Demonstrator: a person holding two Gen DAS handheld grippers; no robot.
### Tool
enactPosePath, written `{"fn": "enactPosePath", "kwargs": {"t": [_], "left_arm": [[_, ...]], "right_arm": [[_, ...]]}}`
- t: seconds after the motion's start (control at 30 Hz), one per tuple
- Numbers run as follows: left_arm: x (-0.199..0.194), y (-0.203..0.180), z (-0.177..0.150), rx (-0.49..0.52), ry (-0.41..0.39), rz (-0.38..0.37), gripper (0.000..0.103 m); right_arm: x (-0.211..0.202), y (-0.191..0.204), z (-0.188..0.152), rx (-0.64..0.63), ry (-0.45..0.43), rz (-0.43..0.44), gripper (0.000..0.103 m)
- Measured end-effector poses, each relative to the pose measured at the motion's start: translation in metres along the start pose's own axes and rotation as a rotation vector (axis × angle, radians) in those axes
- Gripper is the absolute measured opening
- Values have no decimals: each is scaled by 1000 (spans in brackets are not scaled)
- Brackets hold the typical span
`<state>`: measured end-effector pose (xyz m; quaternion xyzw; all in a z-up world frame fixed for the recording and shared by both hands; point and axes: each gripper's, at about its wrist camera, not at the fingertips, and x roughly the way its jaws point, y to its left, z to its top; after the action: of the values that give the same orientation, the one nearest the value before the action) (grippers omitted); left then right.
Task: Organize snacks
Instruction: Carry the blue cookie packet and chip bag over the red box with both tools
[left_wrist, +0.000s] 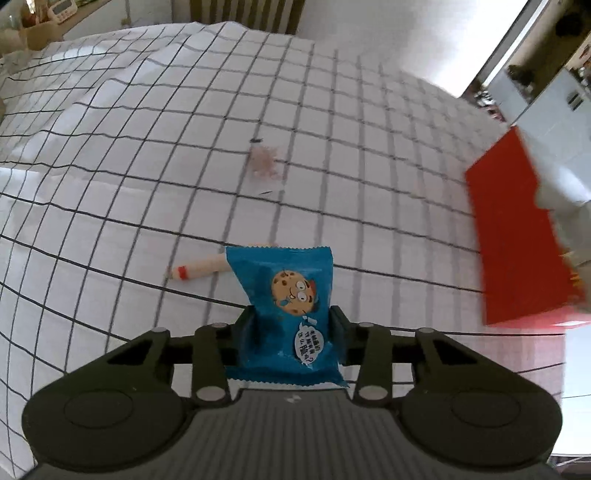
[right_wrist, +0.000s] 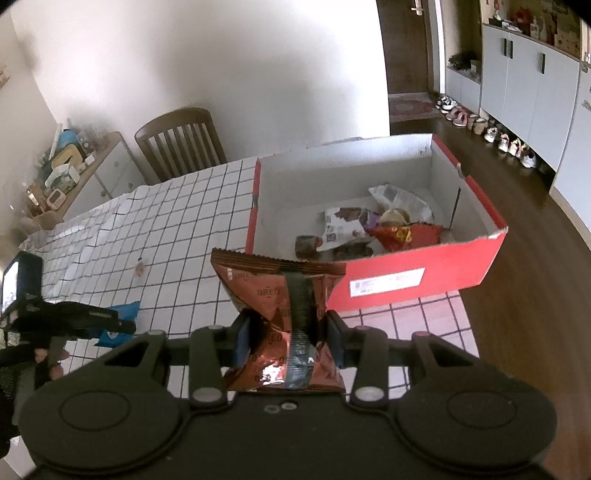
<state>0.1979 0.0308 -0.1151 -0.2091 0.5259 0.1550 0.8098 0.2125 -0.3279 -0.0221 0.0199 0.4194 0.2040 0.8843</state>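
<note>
My left gripper (left_wrist: 291, 325) is shut on a blue cookie packet (left_wrist: 291, 295) and holds it above the checked tablecloth. A small sausage stick (left_wrist: 197, 270) with a red band lies on the cloth just beyond the packet. My right gripper (right_wrist: 288, 336) is shut on a dark red snack packet (right_wrist: 277, 291), held in front of the red box (right_wrist: 406, 277). The box is open, white inside, and holds several snack packets (right_wrist: 369, 221). The red box also shows at the right edge of the left wrist view (left_wrist: 517, 240). The left gripper with its blue packet (right_wrist: 122, 317) shows at the left of the right wrist view.
The table has a white cloth with black grid lines (left_wrist: 147, 166), wrinkled at the far side, with a small pinkish stain (left_wrist: 264, 158). A wooden chair (right_wrist: 181, 144) stands at the far edge. The box sits near the table's right edge, above wooden floor (right_wrist: 517, 295).
</note>
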Motion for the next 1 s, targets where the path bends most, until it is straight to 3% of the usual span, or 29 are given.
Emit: {"fn": "enactPosePath", "kwargs": {"t": [0.47, 0.73, 1.0], "left_arm": [[-71, -98, 6, 115, -97, -148, 40], [-76, -167, 21, 204, -137, -174, 40], [-58, -223, 27, 275, -118, -196, 40]], "right_arm": [[4, -28, 37, -33, -39, 33, 40], [14, -47, 57, -50, -54, 17, 40], [25, -72, 76, -47, -76, -40, 40]]}}
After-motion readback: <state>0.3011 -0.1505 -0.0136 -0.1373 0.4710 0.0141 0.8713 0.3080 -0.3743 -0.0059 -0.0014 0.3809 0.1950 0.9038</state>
